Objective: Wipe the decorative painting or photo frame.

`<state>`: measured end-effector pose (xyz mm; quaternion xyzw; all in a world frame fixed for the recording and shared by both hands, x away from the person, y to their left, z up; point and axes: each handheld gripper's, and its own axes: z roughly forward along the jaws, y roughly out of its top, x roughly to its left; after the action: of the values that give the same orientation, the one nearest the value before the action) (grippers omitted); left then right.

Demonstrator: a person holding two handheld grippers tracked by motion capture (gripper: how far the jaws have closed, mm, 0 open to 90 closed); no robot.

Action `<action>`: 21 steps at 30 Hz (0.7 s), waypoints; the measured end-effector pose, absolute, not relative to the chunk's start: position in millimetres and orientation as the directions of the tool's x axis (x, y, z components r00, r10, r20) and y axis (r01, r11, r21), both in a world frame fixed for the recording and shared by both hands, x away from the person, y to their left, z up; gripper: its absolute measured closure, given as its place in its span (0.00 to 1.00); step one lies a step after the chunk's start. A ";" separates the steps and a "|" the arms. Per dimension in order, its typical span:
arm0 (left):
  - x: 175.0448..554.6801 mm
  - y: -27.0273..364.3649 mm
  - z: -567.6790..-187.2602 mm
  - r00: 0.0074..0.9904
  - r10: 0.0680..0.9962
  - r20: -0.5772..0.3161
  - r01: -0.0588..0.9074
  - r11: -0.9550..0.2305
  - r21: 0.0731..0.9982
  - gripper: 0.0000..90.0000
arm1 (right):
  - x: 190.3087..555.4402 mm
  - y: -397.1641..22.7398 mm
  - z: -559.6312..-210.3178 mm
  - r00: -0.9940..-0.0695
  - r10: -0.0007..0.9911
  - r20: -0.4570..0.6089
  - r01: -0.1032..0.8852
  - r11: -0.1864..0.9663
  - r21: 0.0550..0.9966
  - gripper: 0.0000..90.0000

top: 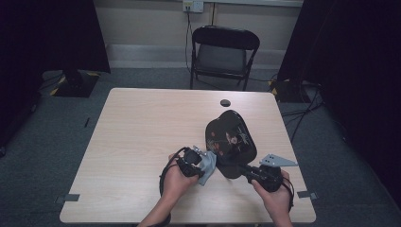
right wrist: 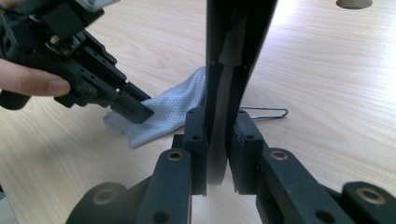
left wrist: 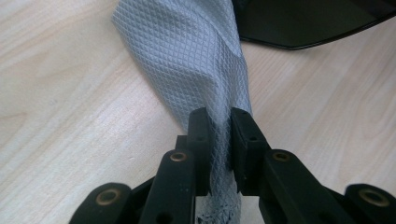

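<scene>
- Your right gripper [top: 249,173] is clenched on the near rim of the black lacquered tray [top: 230,142]. In the right gripper view the jaws stand closed on the tray's thin edge [right wrist: 229,70], which rises straight up between them.
- That grip appears to tip the tray up off the wooden table [top: 142,137], so its decorated face is lifted toward the cloth rather than lying flat. The far part of the tray seems to rest toward the table's right half, short of the round cable hole [top: 225,102].
- Your left gripper [top: 198,163] is pinched on the grey waffle-weave cloth [top: 208,165]. The left gripper view shows the fabric [left wrist: 187,56] bunched between the jaws, with its loose end spread on the table just beside the tray's dark edge [left wrist: 303,23].
- Gripping the cloth by one gathered end leaves a free flap to drag over the lacquer, which suits wiping; the flap lies at the tray's near left side, touching or almost touching it.
- A bent wire piece [right wrist: 264,113], perhaps a clip, lies on the table just behind the tray in the right gripper view; keep the tray's edge off it as you tilt.
- A folding chair [top: 222,54] stands beyond the table, well apart from your work.
</scene>
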<state>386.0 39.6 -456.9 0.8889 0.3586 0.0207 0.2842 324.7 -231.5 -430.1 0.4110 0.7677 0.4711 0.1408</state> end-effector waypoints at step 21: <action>399.4 54.6 -326.6 0.763 0.639 -0.092 0.526 -0.533 0.663 0.88 | 324.7 -230.9 -430.2 -0.621 0.765 0.171 0.498 0.217 0.840 0.88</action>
<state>399.4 54.6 -326.6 0.8717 0.3342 0.0813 0.3492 324.7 -230.9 -430.2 0.4115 0.7670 0.4716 0.1413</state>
